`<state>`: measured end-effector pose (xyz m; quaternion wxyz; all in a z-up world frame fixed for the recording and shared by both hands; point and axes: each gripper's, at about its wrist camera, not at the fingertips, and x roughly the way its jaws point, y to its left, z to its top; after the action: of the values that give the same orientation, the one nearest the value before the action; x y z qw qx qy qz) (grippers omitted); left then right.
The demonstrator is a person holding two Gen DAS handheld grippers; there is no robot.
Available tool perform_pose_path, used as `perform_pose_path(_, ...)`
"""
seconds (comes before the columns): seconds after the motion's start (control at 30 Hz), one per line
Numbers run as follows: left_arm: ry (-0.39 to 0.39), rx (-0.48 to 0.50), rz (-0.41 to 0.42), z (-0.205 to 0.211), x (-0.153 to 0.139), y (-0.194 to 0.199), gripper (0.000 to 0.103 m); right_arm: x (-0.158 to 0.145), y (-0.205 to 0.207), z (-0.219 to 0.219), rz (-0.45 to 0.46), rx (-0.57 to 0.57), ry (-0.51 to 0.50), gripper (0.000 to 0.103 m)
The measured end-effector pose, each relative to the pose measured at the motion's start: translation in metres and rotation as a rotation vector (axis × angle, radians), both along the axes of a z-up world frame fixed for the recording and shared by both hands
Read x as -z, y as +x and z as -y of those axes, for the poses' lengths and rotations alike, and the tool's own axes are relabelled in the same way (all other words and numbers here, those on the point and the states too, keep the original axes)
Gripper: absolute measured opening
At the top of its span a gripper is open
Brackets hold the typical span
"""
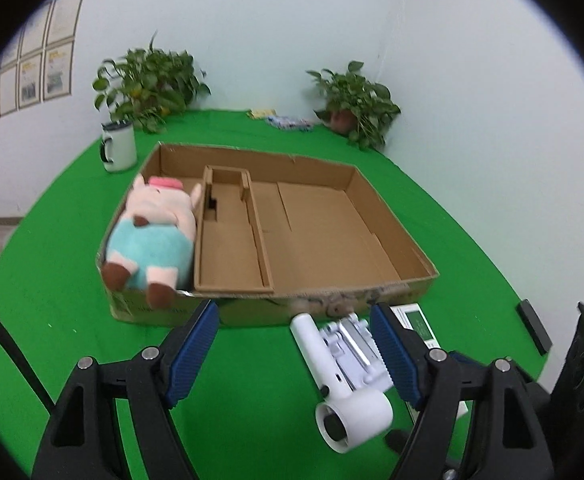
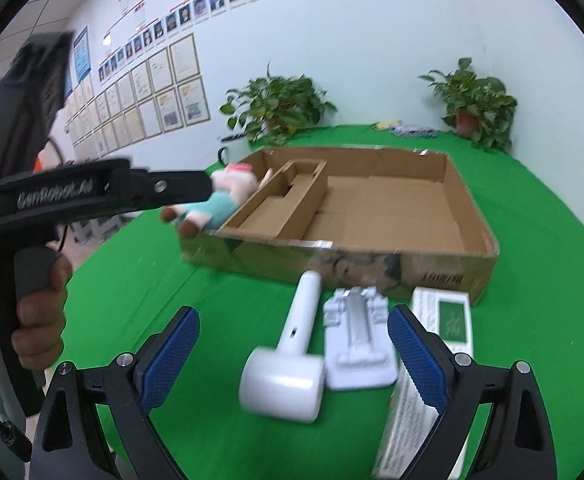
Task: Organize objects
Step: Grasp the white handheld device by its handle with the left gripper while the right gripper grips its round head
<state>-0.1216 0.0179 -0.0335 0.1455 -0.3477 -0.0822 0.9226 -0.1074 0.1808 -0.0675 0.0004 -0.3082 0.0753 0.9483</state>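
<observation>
A shallow cardboard box [image 1: 251, 314] with dividers sits on the green table; a pink plush pig in a blue outfit [image 1: 151, 232] lies in its left compartment. In front of the box lie a white hammer-shaped device [image 1: 332, 364], a white plastic holder [image 1: 352, 344] and a white remote with a green screen [image 1: 416, 320]. My left gripper [image 1: 292, 318] is open above the table, with the device's handle just inside its right finger. My right gripper [image 2: 294, 316] is open over the device [image 2: 287, 364] and holder [image 2: 358, 344], gripping nothing. A printed white carton [image 2: 404, 432] lies under its right finger.
A white mug [image 1: 119, 148] stands left of the box, with potted plants [image 1: 151, 84] [image 1: 356, 100] at the back wall. A small black block [image 1: 534, 326] lies near the table's right edge. In the right wrist view a hand [image 2: 39, 312] holds the left gripper's handle.
</observation>
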Motion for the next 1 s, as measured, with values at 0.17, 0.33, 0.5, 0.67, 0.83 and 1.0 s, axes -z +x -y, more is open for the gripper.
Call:
perform_pose_path(0.17,0.060,0.038,0.092,-0.006,0.025,-0.005,0.078,0.019,0.000,0.021,0.068,-0.050,0.016,0.093)
perform_pose_path(0.33,0.144,0.106,0.217,-0.016,0.066,-0.023,0.078,0.042,-0.012,0.028,0.165,0.005,0.062,0.076)
perform_pose_path(0.5,0.166,0.165,0.327,-0.033,0.098,-0.041,0.070,0.060,-0.023,0.033,0.244,0.016,0.081,0.057)
perform_pose_path(0.67,0.188,0.215,0.379,-0.043,0.106,-0.035,0.063,0.061,-0.009,0.035,0.262,0.026,0.057,0.056)
perform_pose_path(0.83,0.155,0.237,0.423,-0.049,0.119,-0.011,0.056,0.060,0.022,0.049,0.267,-0.017,0.035,0.058)
perform_pose_path(1.0,0.173,0.219,0.458,-0.050,0.129,-0.006,0.043,0.063,0.022,0.047,0.289,-0.022,0.010,0.061)
